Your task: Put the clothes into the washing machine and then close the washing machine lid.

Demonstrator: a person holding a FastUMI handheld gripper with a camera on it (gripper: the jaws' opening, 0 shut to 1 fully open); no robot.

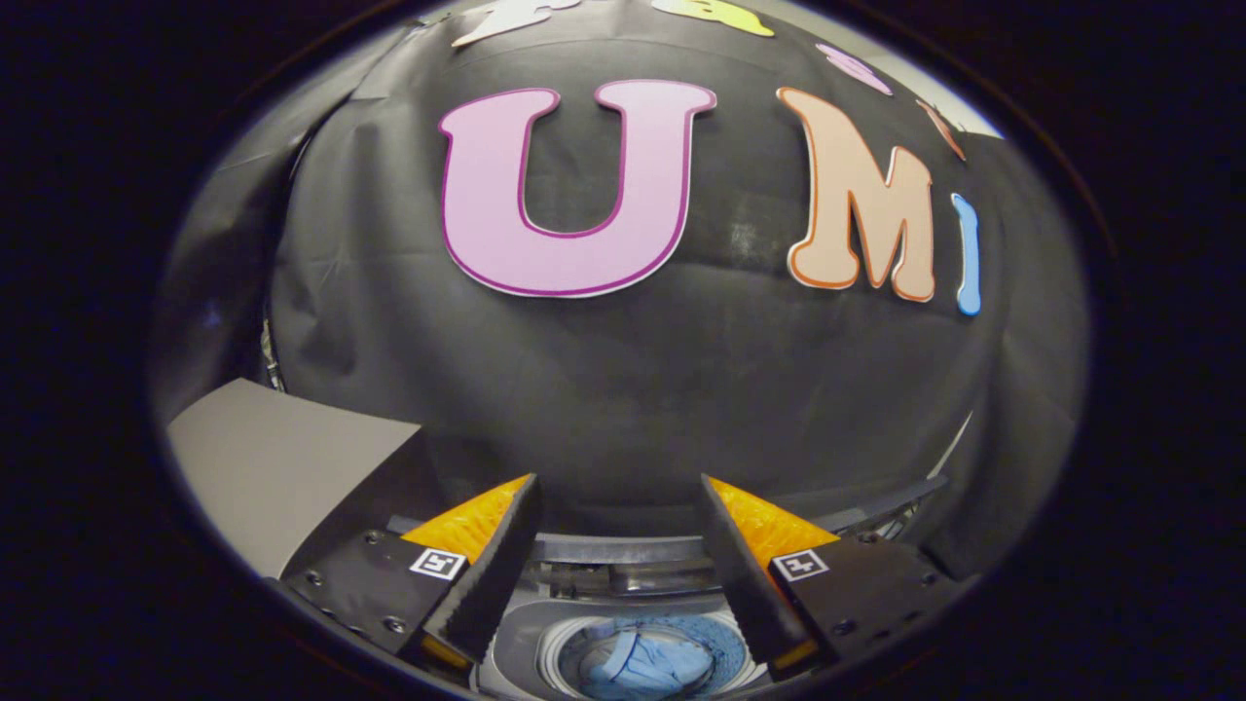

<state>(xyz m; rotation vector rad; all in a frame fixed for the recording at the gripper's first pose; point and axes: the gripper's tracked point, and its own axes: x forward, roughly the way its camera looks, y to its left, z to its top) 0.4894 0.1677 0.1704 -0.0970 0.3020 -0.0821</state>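
My gripper (618, 497) hangs open above the washing machine (623, 584), with nothing between its fingers. Below and between the fingers I look down into the machine's round drum, where blue clothes (642, 662) lie in a crumpled heap. The raised grey lid (273, 462) stands up to the left of the left finger, beside the opening. The machine's back rim runs just ahead of the fingertips.
The booth's black cloth wall (623, 370) hangs close behind the machine and fills everything beyond the fingers. Its folds wrap round on both sides.
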